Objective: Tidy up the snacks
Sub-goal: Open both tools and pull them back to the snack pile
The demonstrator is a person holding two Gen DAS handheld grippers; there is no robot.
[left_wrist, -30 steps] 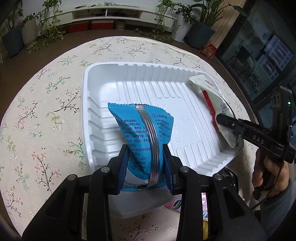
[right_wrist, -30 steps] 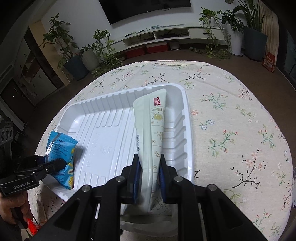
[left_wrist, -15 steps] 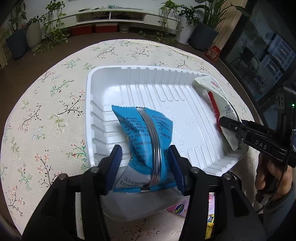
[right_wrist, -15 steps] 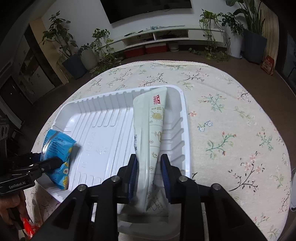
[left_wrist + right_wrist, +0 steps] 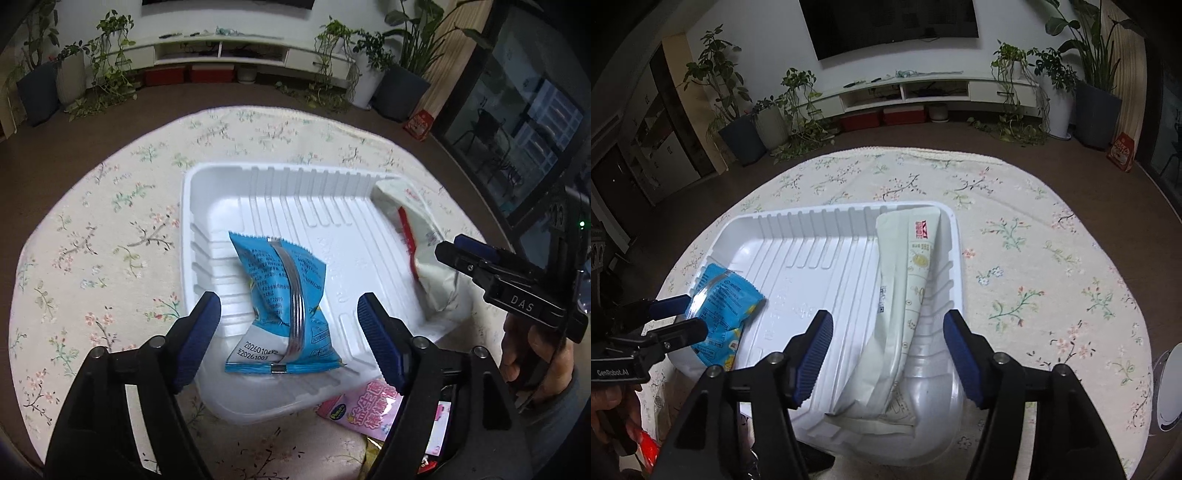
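A white ribbed tray sits on the floral tablecloth. A blue snack bag lies in the tray's near left part. My left gripper is open, its fingers either side of the bag and apart from it. A long cream snack pouch lies along the tray's right wall. My right gripper is open around the pouch's near end, not touching it.
A pink snack packet and other wrappers lie on the table just in front of the tray. The round table's edge runs all around. A red item shows at lower left of the right wrist view. Plants and a TV cabinet stand behind.
Both grippers have opened and pulled back. The blue bag and the cream pouch were let go and now lie in the tray.
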